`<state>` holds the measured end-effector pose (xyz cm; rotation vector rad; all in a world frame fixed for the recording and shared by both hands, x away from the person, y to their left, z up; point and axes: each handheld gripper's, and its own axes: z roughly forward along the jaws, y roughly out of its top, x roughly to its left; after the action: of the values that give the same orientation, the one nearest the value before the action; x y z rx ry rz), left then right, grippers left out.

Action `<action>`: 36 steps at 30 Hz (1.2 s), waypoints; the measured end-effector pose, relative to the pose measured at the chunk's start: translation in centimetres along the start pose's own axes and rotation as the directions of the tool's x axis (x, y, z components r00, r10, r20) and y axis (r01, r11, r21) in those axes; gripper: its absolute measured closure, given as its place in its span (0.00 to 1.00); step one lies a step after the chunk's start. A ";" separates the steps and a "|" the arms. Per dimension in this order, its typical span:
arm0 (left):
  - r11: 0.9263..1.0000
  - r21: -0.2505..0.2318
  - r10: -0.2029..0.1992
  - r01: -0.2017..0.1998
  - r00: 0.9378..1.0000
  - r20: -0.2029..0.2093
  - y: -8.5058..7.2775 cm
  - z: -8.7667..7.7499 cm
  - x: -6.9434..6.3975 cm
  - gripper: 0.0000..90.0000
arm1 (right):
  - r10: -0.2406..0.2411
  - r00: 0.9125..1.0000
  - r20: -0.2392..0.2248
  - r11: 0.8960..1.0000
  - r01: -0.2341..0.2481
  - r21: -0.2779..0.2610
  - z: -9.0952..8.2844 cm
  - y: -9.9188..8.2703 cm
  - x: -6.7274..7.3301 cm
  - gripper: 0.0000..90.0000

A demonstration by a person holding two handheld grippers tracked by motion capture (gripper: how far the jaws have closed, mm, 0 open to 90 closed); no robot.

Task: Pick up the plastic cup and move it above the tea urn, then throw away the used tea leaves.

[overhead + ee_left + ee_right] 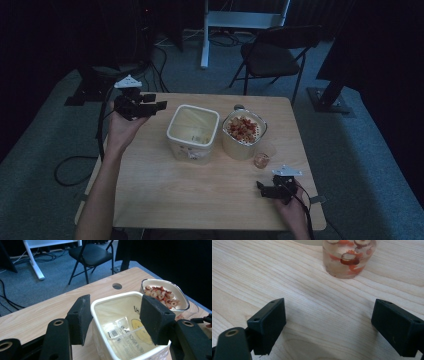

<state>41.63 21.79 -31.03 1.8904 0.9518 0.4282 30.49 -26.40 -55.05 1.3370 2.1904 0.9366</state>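
From the high view I see a pale wooden table (200, 200) on a grey carpeted floor, in dim light. My left gripper (159, 106) is raised over the table's far left corner, held in my left hand (121, 127), its jaws spread apart and pointing toward a square cream tub (193, 132) that stands near the middle of the table. Just to the right of the tub stands a cream container (243, 134) heaped with red and pale rings of food. A small clear cup (261, 159) sits near the container's front right side, toward the right edge. My right gripper (261, 188) rests low near the near right corner, jaws pointing left. A dark folding chair (272, 52) stands beyond the far edge.

In the left gripper view, the black jaws stand wide apart and hold nothing. The tub (130, 322) sits between and beyond them, with clear printed plastic inside it. The container (165, 293) of rings is past it on the right, and a round hole (117, 286) marks the tabletop near the far edge.

In the right gripper view, the jaws are spread wide over bare wood grain, gripping nothing. The clear cup (349, 258) stands ahead, holding red and pale pieces.
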 end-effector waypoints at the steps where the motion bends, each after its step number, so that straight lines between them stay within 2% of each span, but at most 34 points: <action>1: 1.000 0.000 -0.001 0.001 1.000 0.001 0.0 0.1 0.0 0.48 | 0.000 1.000 0.000 1.000 0.000 0.000 0.0 0.0 0.0 0.13; 5: 1.000 0.010 0.007 -0.007 1.000 -0.008 -0.1 0.4 -0.1 0.48 | 0.004 1.000 0.004 1.000 -0.004 0.000 0.1 0.1 0.1 0.13; 9: 0.999 0.034 0.027 -0.026 0.998 -0.048 -0.4 1.1 -0.4 0.48 | -0.004 1.000 -0.006 1.000 0.004 0.002 0.3 0.3 0.1 0.12; 13: 0.998 0.054 0.034 -0.031 0.998 -0.055 -0.9 1.6 -0.5 0.48 | -0.005 1.000 -0.009 1.000 0.005 0.012 0.4 0.5 0.1 0.13; 18: 0.999 0.047 0.011 -0.009 0.999 -0.047 -1.6 2.1 -0.3 0.49 | -0.006 1.000 -0.009 1.000 0.006 0.017 0.4 0.5 0.1 0.13; 27: 0.998 0.055 0.027 -0.024 0.998 -0.051 -3.0 2.7 -0.3 0.49 | -0.006 1.000 -0.009 1.000 0.006 0.007 0.3 0.4 0.0 0.13; 31: 0.998 0.059 0.023 -0.019 0.998 -0.053 -3.6 3.0 -0.3 0.49 | 0.001 1.000 0.003 1.000 -0.001 0.013 0.2 0.5 -0.1 0.16; 33: 0.998 0.064 0.019 -0.015 0.998 -0.060 -4.2 3.2 -0.1 0.49 | -0.011 0.999 0.037 1.000 0.011 0.014 0.0 0.6 -0.1 0.19; 36: 0.998 0.060 0.009 -0.005 0.998 -0.059 -4.6 3.3 0.1 0.49 | 0.005 0.999 0.038 1.000 -0.005 0.007 -0.3 0.9 -0.3 0.20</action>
<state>41.78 21.12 -36.62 1.9450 1.0072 0.4663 31.04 -26.47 -54.20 1.3535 2.1648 0.8986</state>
